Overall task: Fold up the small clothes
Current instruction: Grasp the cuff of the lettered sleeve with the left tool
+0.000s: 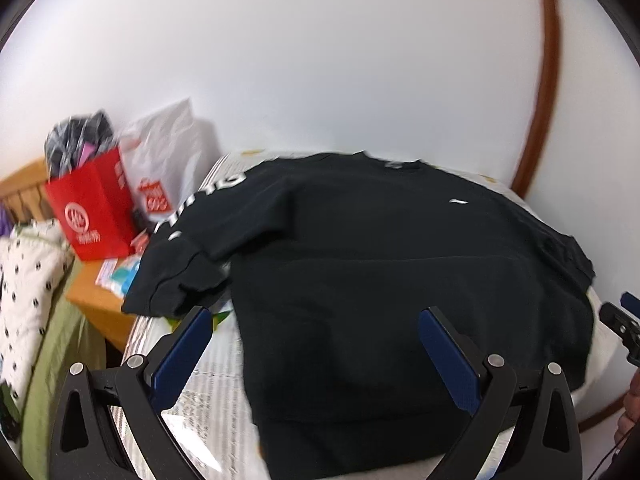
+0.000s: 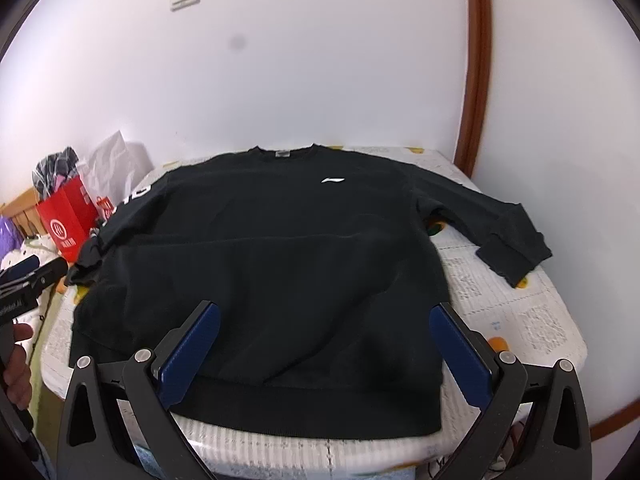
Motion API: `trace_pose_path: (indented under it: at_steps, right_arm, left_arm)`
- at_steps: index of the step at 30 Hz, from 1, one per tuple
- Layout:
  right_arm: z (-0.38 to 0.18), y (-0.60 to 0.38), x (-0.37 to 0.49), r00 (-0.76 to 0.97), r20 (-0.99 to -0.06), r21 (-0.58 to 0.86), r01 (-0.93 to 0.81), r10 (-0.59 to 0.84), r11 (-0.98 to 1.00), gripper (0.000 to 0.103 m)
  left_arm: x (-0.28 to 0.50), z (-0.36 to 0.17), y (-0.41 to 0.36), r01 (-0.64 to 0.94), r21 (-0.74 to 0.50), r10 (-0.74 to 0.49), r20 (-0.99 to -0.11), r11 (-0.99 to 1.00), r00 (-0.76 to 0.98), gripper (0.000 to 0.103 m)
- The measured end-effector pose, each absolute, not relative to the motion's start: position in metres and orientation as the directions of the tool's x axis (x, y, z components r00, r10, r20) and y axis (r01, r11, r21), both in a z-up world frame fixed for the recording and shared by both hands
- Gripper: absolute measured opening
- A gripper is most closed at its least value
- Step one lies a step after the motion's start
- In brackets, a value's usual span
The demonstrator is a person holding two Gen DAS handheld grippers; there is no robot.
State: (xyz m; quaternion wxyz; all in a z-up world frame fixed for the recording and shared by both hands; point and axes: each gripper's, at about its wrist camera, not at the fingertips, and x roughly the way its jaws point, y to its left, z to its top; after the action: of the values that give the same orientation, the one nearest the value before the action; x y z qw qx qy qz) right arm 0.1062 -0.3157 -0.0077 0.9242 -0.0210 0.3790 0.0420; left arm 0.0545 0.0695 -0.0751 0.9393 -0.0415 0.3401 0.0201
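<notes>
A black sweatshirt (image 2: 280, 272) with a small white chest logo lies flat, front up, on a small table (image 2: 532, 320) with a white patterned cloth. It also shows in the left wrist view (image 1: 380, 280). Its left sleeve (image 1: 180, 256) with white lettering hangs over the table's left edge; its right sleeve (image 2: 504, 232) lies bent on the table. My left gripper (image 1: 316, 316) is open and empty above the hem's left part. My right gripper (image 2: 324, 312) is open and empty above the hem's right part. The left gripper also shows at the edge of the right wrist view (image 2: 28, 280).
A red paper bag (image 1: 96, 212) and a white plastic bag (image 1: 168, 152) stand on a wooden stand left of the table. A bed with spotted bedding (image 1: 28, 276) lies further left. A white wall is behind; a brown door frame (image 2: 476, 80) is on the right.
</notes>
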Motion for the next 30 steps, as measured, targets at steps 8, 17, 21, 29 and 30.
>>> trace_pose_path:
  at_steps: [8,17,21,29,30]
  right_arm:
    - [-0.048,-0.297,0.14,0.663,-0.746,-0.018,-0.114,0.062,0.993,0.102]
    - [-0.078,-0.288,0.175,0.606,-0.795,-0.03,-0.084,0.027,0.996,0.102]
    - [-0.088,-0.282,0.188,0.581,-0.814,-0.044,-0.084,0.013,0.995,0.102]
    - [-0.086,-0.281,0.204,0.586,-0.81,-0.049,-0.092,0.014,0.995,0.102]
    - [-0.085,-0.282,0.205,0.588,-0.809,-0.045,-0.091,0.017,0.995,0.102]
  left_arm:
    - [0.088,-0.129,0.135,-0.174,-0.056,0.08,-0.725,0.983,0.684,0.099]
    - [0.119,-0.167,0.171,-0.247,0.051,0.196,-0.768,0.968,0.61,0.086]
    - [0.137,-0.176,0.174,-0.256,0.087,0.227,-0.774,0.963,0.591,0.085]
    - [0.161,-0.151,0.175,-0.28,0.126,0.277,-0.747,0.952,0.604,0.009]
    - [0.163,-0.141,0.171,-0.277,0.128,0.279,-0.735,0.952,0.618,0.009]
